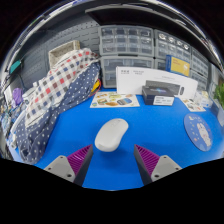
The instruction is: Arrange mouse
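A white computer mouse (111, 134) lies on the blue table surface (150, 125), just ahead of my fingers and a little left of the middle between them. My gripper (113, 160) is open, with its purple pads (80, 158) wide apart on either side, and nothing is held. The mouse rests on the table, apart from both fingers.
A plaid cloth (55, 95) lies over the table's left side. A white printer box (148, 80) with a dark printer (158, 95) and a leaflet (113, 100) stand beyond the mouse. A round clear disc (199, 130) lies at the right. Drawer cabinets (125, 40) line the back wall.
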`<action>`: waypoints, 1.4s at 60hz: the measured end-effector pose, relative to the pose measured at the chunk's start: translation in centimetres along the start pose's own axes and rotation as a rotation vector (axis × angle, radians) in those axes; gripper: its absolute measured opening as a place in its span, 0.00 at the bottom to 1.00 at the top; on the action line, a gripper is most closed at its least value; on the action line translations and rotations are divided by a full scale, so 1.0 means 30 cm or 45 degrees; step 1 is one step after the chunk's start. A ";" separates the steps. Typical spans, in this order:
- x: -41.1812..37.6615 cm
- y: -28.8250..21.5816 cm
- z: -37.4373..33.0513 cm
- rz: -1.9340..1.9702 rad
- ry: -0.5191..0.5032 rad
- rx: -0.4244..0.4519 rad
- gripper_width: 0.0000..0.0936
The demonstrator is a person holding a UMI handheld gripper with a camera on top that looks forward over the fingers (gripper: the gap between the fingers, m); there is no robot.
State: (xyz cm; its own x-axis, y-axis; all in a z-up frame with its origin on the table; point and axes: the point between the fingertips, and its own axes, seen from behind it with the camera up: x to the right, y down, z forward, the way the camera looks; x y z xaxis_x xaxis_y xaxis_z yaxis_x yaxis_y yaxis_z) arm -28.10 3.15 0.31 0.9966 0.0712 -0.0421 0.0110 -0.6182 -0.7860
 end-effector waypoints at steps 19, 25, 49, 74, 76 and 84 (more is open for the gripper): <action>-0.060 -0.129 0.248 -0.009 0.026 -0.072 0.88; -0.078 -0.159 0.298 -0.027 0.028 -0.089 0.88; -0.081 -0.144 0.296 -0.032 0.023 -0.177 0.55; -0.058 -0.166 0.260 -0.047 -0.063 -0.252 0.37; -0.039 -0.211 0.228 -0.053 -0.084 -0.219 0.37; 0.142 -0.481 0.038 -0.055 -0.094 -0.001 0.37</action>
State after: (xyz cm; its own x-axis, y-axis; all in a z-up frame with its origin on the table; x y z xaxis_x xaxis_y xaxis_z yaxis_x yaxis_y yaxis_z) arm -24.11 13.28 10.76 0.9864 0.1554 -0.0537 0.0539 -0.6142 -0.7873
